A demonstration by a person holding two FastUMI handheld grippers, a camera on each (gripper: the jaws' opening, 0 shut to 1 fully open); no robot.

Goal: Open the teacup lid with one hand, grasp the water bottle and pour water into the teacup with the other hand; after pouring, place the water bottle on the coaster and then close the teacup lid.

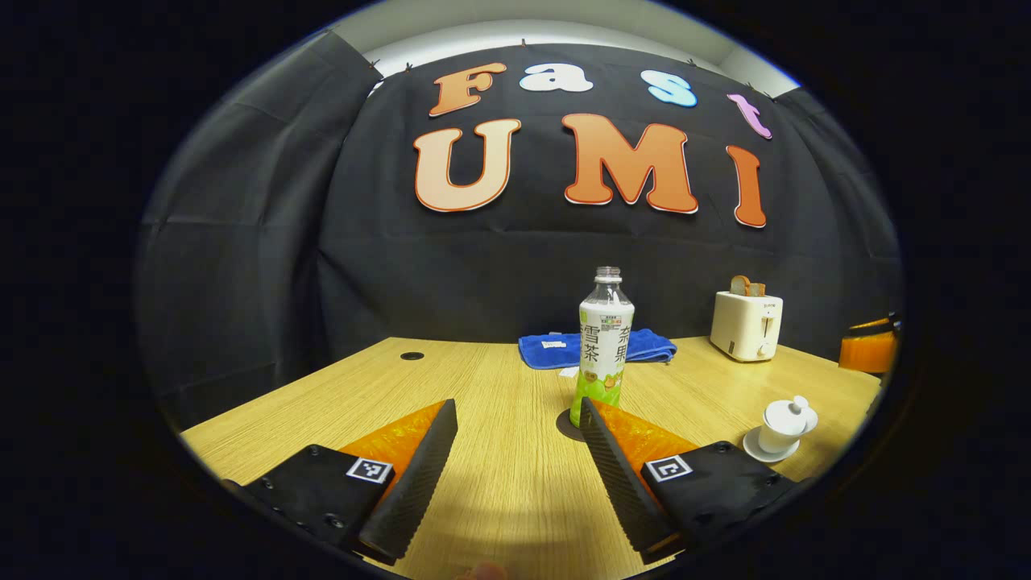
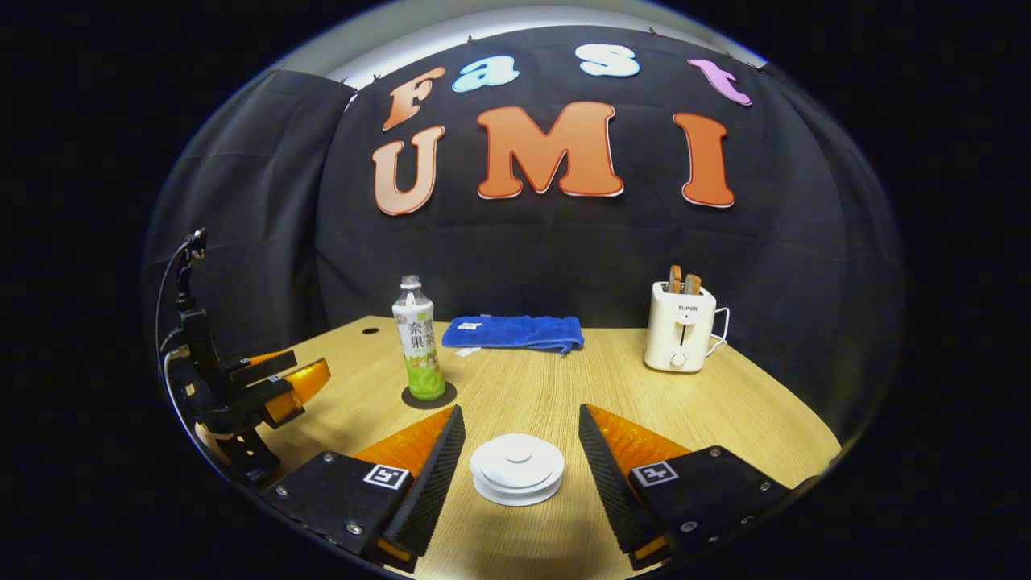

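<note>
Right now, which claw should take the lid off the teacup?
Probably the right claw: it hangs open right over the lid, one finger on each side. The left claw faces the bottle, with the teacup off to its side.

Wooden table (image 2: 725,403): coaster (image 2: 428,396), teacup (image 2: 516,469), towel (image 2: 514,332), toaster (image 2: 681,326).

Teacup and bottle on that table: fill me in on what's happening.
Nothing is held yet. The right hand-held gripper hovers open just above the lidded teacup, fingers either side. The left hand-held gripper is open too, pointed at the water bottle, which stands uncapped on the dark coaster. The lid is on the cup and no water has been poured.
</note>
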